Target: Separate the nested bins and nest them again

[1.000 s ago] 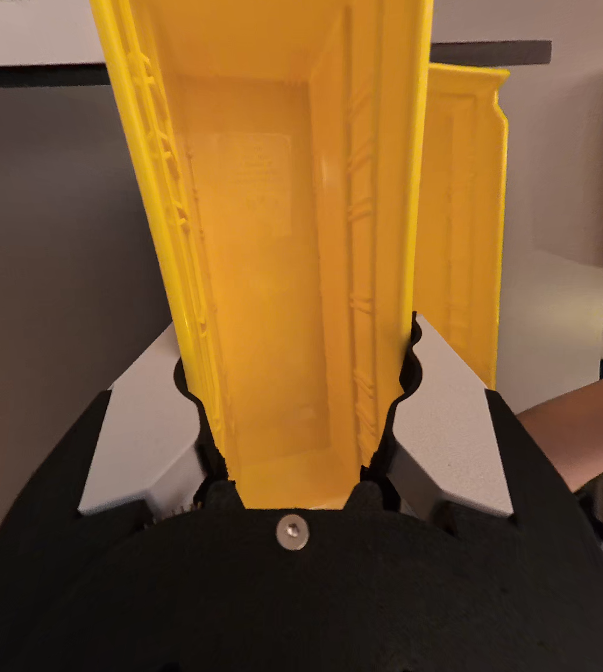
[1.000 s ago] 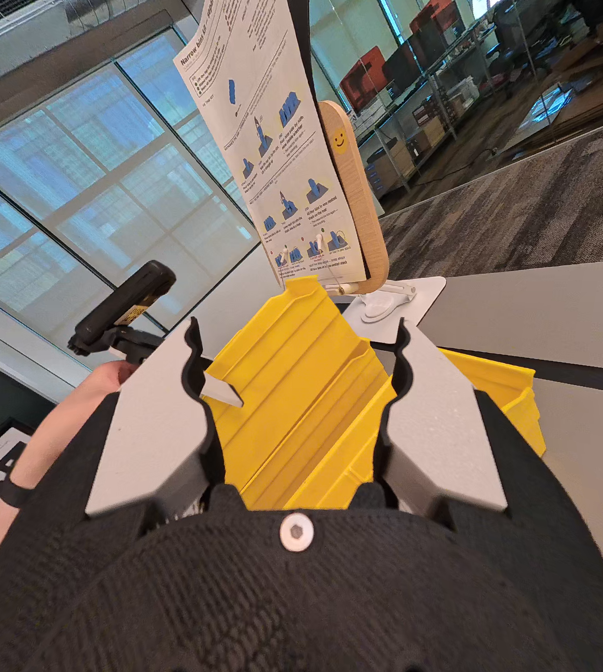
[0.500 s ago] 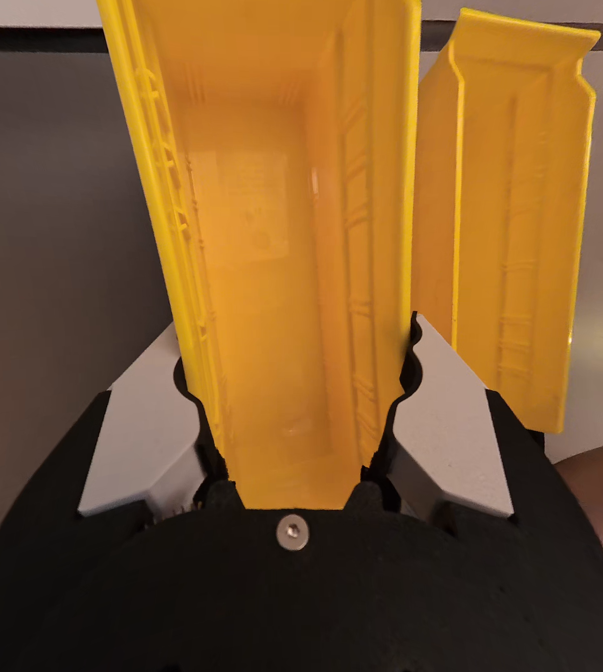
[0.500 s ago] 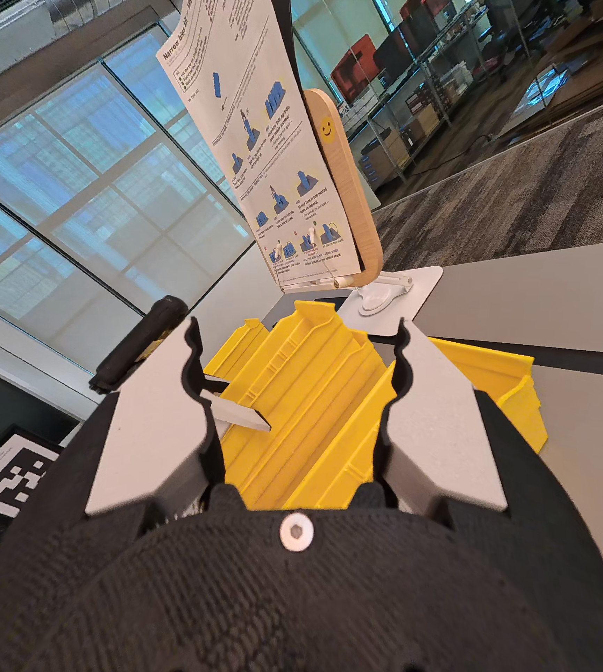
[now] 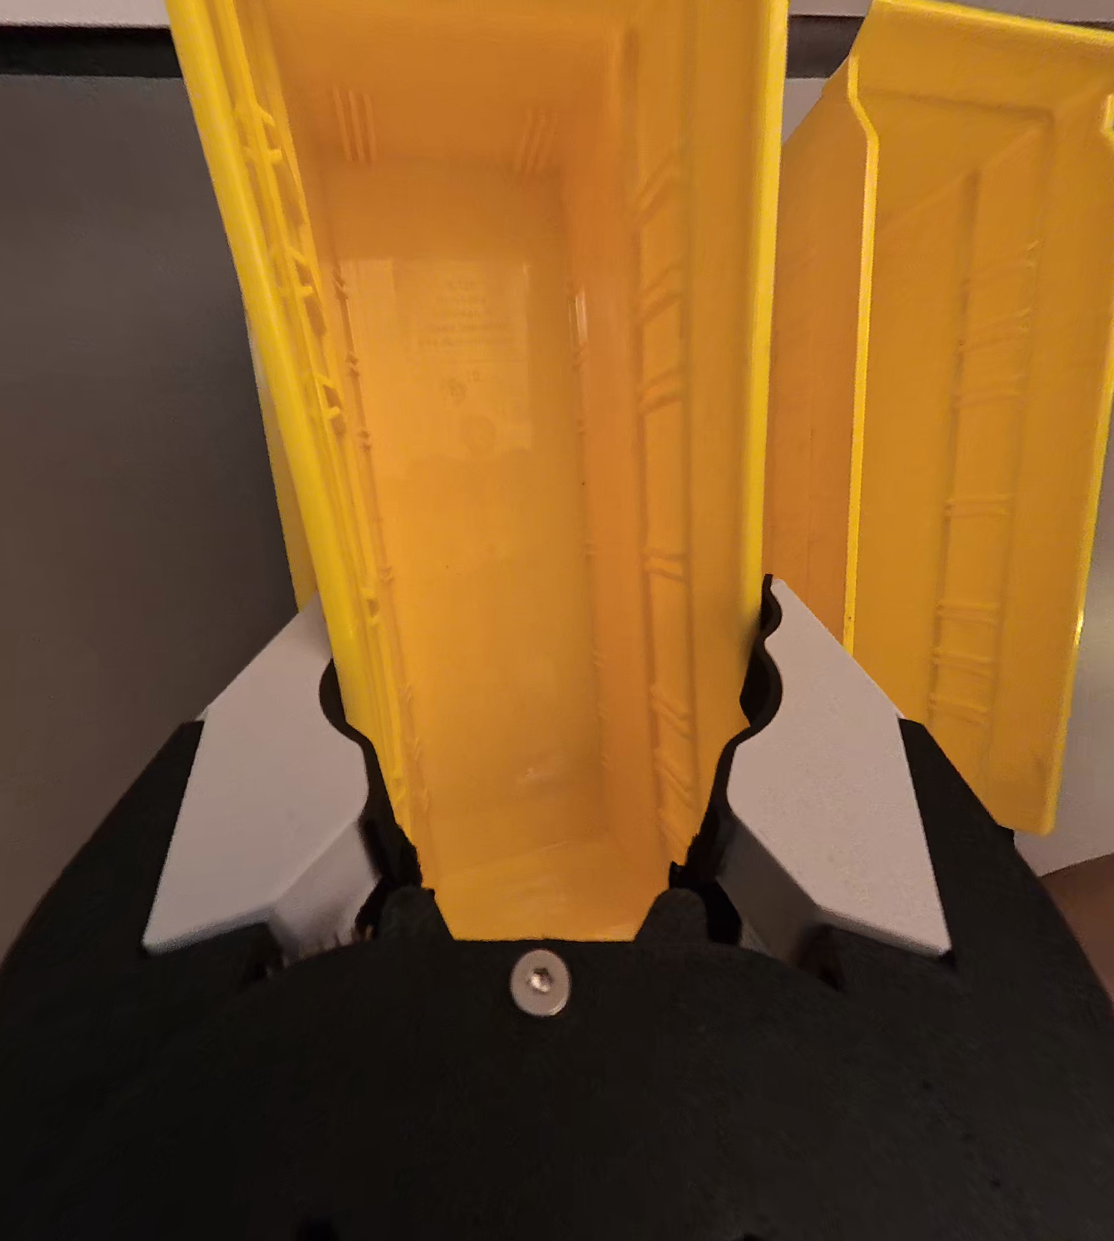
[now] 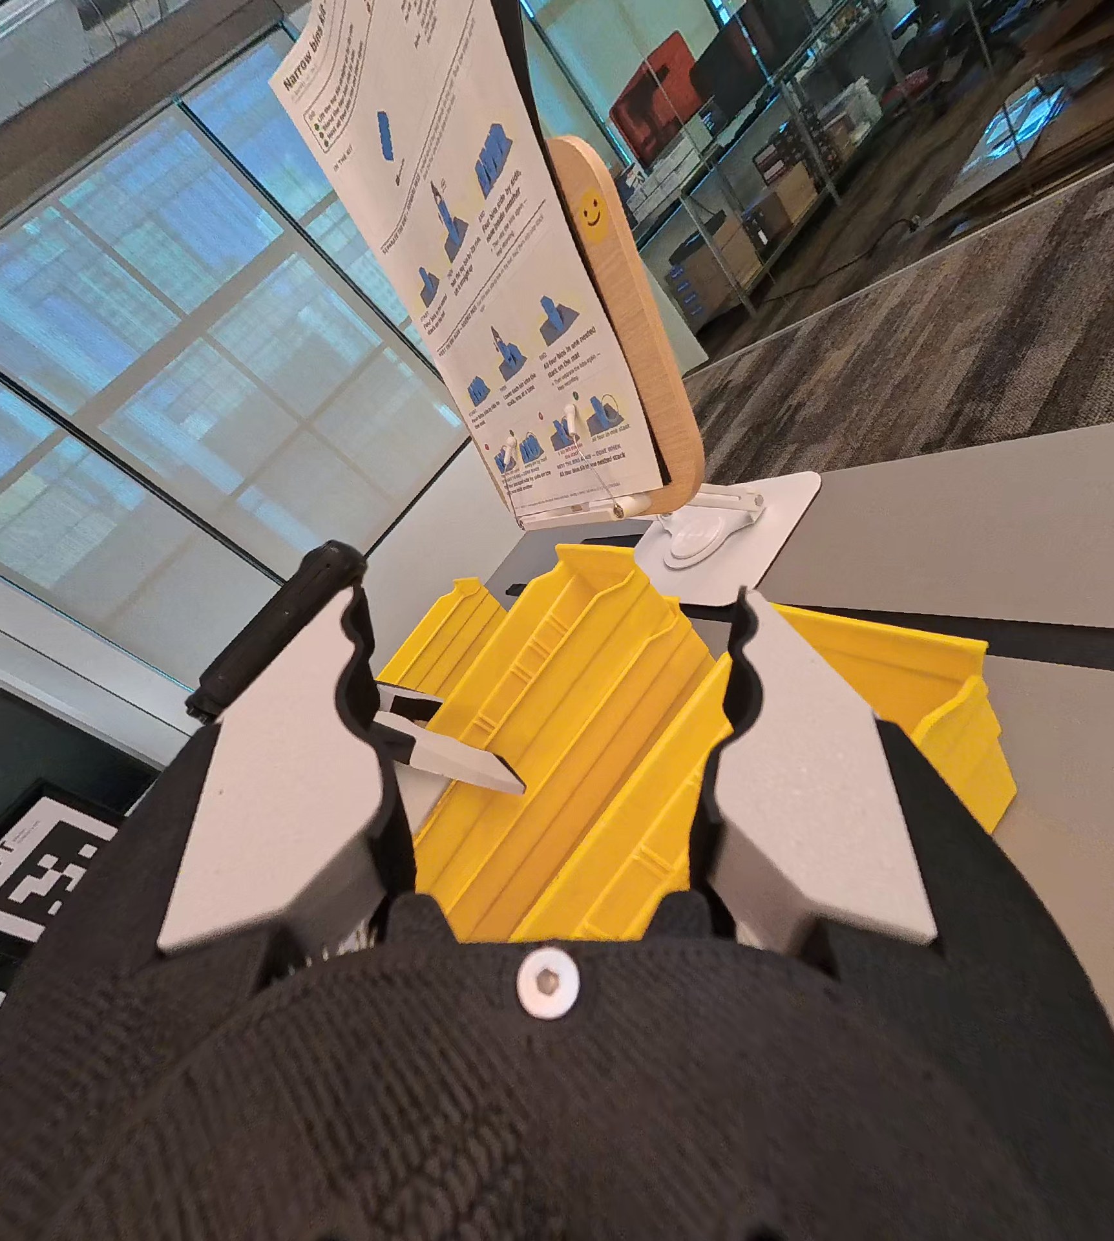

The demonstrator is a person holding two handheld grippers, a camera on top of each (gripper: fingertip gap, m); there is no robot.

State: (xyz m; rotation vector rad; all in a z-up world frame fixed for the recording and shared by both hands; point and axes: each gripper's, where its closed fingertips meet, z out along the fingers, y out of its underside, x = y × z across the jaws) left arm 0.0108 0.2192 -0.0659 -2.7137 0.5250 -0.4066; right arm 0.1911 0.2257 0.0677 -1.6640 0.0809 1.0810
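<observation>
My left gripper is shut on a yellow bin. Both pads press on the bin's long sides, and I look into its open inside. My right gripper is shut on a second yellow bin, which runs forward from between its fingers with its ribbed outside showing. That second bin also shows in the left wrist view, close beside the first one on the right. In the right wrist view one finger of the left gripper shows just left of my bin, with the left gripper's bin behind it.
A third yellow bin lies on the grey table at the right. An instruction sheet on a wooden stand with a white base stands behind the bins. A person's arm shows at the lower right.
The two held bins have come closer side by side. The second bin has grown larger in the left wrist view and the left gripper's finger has come further into the right wrist view. Both grasps are unchanged.
</observation>
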